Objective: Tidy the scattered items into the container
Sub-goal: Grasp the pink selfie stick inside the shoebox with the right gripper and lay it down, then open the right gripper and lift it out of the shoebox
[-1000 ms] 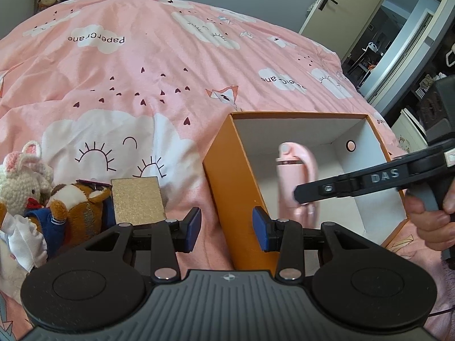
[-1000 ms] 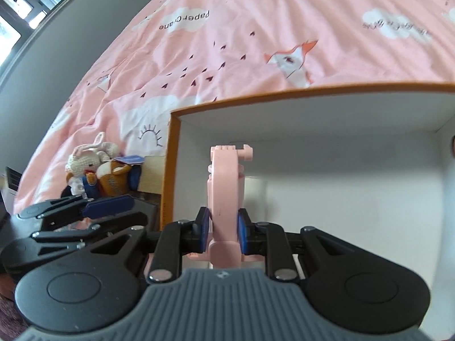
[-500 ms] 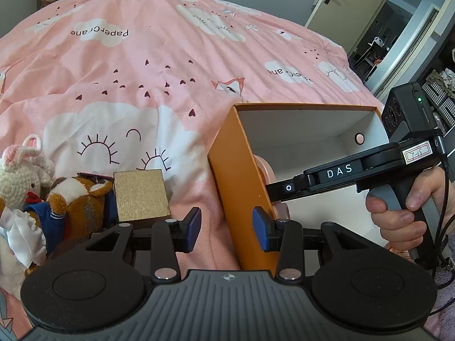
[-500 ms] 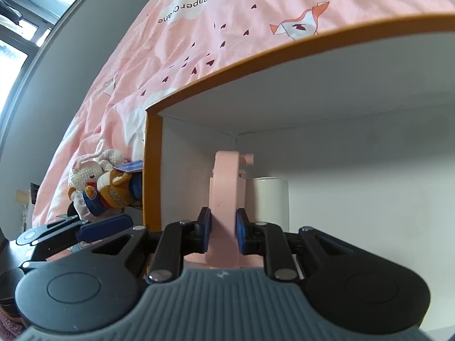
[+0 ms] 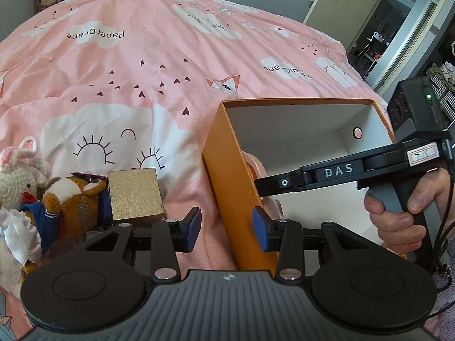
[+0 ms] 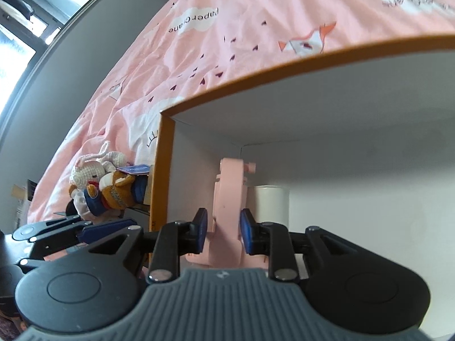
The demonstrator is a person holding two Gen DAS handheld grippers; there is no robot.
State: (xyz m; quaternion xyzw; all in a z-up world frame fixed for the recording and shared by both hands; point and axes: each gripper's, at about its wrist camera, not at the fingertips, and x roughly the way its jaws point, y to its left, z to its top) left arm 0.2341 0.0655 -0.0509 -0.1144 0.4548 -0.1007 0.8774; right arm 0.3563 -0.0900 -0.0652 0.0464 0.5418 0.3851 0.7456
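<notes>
pink bed (image 5: 170, 65) | right gripper (image 6: 222, 230) view only: fingers clear pink bottle (image 6: 231, 196)

We see a matt orange cardboard box (image 5: 227, 176), smooth pink plastic bottle (image 6: 230, 199), glittery gold block (image 5: 135, 193), crumpled cotton bedspread (image 5: 142, 71).

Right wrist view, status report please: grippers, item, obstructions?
Right gripper open, straddling pink bottle inside orange box. Left gripper open, empty. White cup beside bottle. Nothing blocking.

Bright daylight, window (image 6: 17, 28) blown out at upper left; soft shadow inside box (image 6: 341, 147); strong fisheye bending at edges; focus sharp.
</notes>
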